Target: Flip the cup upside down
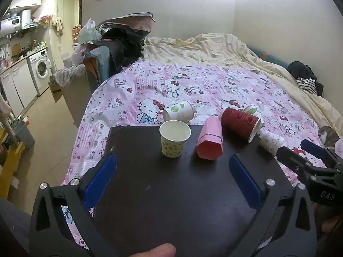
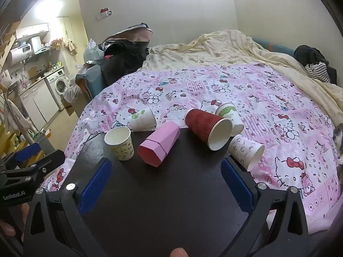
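A yellow patterned paper cup [image 1: 174, 139] stands upright, mouth up, on the dark board [image 1: 171, 192]; it also shows in the right wrist view [image 2: 120, 143]. A pink faceted cup [image 1: 210, 140] [image 2: 159, 146] lies on its side beside it. A red ribbed cup [image 1: 240, 125] [image 2: 206, 128] lies on its side at the board's far edge. My left gripper [image 1: 172, 160] is open and empty, just short of the yellow cup. My right gripper [image 2: 166, 167] is open and empty, just short of the pink cup.
More paper cups lie on their sides on the pink Hello Kitty sheet [image 2: 268, 107]: a white one with a green print [image 2: 142, 118], a green-labelled one [image 2: 229, 115] and a white patterned one [image 2: 246, 152]. A cat [image 1: 329, 136] sits at the right edge. A kitchen is at far left.
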The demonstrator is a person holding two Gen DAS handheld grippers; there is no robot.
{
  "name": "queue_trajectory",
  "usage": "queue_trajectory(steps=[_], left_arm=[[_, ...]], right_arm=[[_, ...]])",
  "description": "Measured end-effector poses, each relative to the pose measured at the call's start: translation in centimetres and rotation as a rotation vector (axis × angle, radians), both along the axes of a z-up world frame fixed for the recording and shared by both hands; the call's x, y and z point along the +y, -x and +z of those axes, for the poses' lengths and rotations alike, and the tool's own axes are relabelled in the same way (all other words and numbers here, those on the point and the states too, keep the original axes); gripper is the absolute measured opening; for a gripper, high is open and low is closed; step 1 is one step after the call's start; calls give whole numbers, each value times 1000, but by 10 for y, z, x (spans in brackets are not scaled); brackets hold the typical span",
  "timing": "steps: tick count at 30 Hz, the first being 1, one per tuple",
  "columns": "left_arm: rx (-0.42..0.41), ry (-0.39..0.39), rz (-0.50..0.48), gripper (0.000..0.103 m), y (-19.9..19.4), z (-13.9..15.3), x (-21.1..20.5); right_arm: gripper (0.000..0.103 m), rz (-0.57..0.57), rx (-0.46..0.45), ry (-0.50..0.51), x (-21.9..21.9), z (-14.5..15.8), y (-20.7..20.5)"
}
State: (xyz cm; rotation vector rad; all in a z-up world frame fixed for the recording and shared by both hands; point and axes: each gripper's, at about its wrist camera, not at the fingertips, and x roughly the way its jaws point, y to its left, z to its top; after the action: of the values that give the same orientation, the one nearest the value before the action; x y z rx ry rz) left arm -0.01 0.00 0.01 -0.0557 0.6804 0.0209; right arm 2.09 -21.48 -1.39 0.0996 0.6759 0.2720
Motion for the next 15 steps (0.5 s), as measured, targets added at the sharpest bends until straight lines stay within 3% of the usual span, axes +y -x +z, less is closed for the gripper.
queue_trajectory(steps=[15], left_arm=[[3, 7, 8, 103, 2, -1, 4]], right_arm=[[103, 0, -2, -3, 1, -1, 0]])
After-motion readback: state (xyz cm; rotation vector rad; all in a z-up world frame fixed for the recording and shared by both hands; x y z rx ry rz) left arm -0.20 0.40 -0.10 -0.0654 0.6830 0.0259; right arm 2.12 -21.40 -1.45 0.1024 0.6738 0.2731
